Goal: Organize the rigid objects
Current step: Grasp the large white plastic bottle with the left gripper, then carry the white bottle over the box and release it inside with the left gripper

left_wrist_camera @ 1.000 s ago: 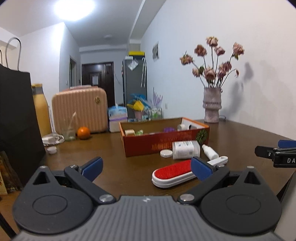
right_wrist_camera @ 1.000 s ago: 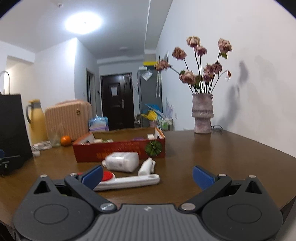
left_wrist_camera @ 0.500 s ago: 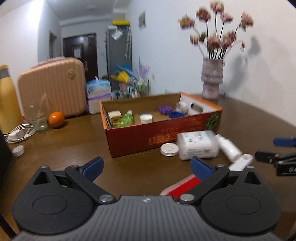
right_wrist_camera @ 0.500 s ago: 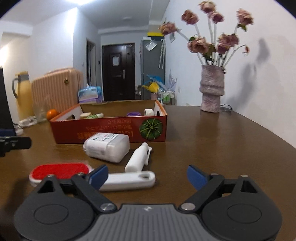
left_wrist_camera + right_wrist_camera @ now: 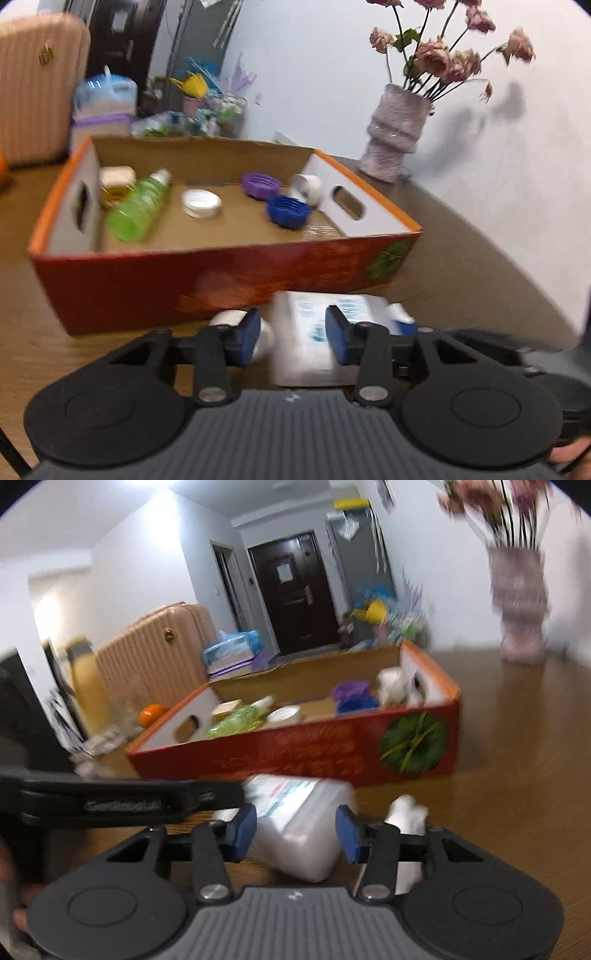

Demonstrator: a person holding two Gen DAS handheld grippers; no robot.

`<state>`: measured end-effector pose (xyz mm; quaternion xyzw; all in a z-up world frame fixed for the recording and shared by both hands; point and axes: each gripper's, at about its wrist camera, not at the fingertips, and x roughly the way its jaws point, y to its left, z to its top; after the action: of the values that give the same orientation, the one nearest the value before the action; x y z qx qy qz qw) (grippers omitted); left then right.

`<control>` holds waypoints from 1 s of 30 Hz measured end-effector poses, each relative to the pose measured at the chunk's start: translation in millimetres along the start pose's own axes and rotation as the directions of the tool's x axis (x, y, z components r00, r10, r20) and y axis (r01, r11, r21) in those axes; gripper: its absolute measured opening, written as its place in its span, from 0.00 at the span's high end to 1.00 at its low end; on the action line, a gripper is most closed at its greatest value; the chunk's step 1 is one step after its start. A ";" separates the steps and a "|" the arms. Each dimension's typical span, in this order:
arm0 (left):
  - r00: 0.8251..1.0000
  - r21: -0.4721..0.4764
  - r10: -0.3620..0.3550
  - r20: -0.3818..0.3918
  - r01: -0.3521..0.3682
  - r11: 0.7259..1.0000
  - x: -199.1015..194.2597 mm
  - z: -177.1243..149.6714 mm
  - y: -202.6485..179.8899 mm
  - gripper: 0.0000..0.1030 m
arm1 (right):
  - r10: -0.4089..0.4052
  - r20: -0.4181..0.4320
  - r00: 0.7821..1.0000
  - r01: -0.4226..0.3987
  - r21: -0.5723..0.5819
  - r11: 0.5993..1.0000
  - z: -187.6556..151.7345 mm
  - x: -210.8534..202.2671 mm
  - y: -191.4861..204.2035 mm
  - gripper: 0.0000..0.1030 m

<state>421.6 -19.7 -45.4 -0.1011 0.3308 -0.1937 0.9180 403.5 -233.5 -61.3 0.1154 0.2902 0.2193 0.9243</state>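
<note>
A: Why are both on the white bottle (image 5: 299, 834)?
B: It is wide. The left gripper (image 5: 291, 338) is clenched near it; grasp unclear. The right gripper (image 5: 295, 829) is closing around it, on the surface (image 5: 517, 775) before the box (image 5: 295, 753).

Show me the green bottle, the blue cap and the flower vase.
green bottle (image 5: 138, 208), left wrist view, mid body.
blue cap (image 5: 289, 211), left wrist view, ribbed top.
flower vase (image 5: 397, 134), left wrist view, body.
</note>
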 end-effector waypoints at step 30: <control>0.941 0.015 0.068 0.330 -0.078 0.997 -202.6 -55.9 -61.7 0.70 | 0.088 0.266 0.960 -0.052 -0.140 0.989 -12.1 -139.4 110.7 0.74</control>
<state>224.5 6.9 46.6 -0.1070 0.1735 -0.1445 0.9683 256.5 -201.2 34.3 0.0933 0.1413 0.2528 0.9526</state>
